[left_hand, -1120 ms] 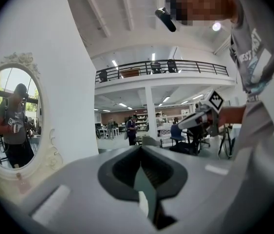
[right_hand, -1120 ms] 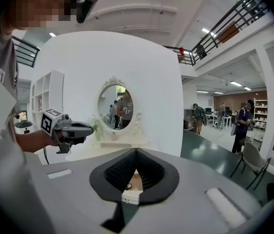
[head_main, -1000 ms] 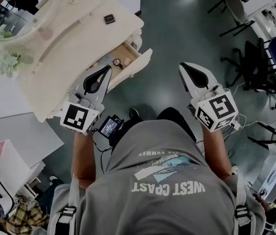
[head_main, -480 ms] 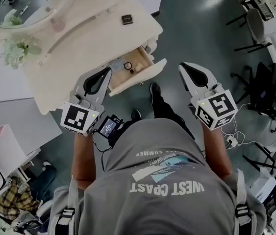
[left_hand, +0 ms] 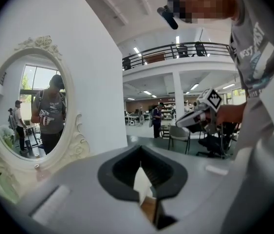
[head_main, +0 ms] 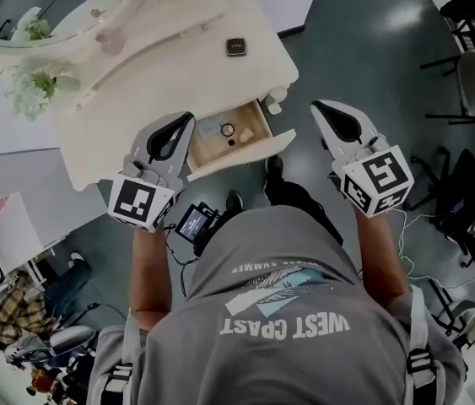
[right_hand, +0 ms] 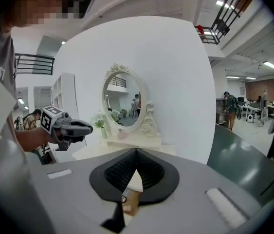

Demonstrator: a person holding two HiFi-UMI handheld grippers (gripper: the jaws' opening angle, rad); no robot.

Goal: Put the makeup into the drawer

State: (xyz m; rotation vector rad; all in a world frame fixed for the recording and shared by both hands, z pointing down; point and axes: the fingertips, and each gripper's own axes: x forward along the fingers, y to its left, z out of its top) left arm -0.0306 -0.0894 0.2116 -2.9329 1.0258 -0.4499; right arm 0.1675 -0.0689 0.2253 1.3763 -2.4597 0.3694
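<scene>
A cream dressing table point(head_main: 136, 74) has its drawer point(head_main: 254, 148) pulled open. Inside lie a small ring-shaped item point(head_main: 227, 130) and a small round item point(head_main: 244, 139). A dark square makeup compact point(head_main: 236, 47) lies on the tabletop. My left gripper point(head_main: 188, 118) hovers shut and empty over the table's front edge, just left of the drawer. My right gripper point(head_main: 316, 106) is shut and empty over the floor, right of the drawer. In the left gripper view the left gripper point(left_hand: 139, 147) points past the mirror. The right gripper point(right_hand: 136, 150) faces the table from the side.
An oval mirror point(head_main: 26, 7) and a vase of flowers point(head_main: 35, 87) stand at the back of the table. Chairs point(head_main: 473, 74) are at the far right on the green floor. A small screen device point(head_main: 195, 223) hangs at the person's waist. A white cabinet point(head_main: 18, 218) is on the left.
The dressing table and its open drawer have shifted right and nearer, now lying between the two grippers. Both grippers have moved up to the table and stayed shut.
</scene>
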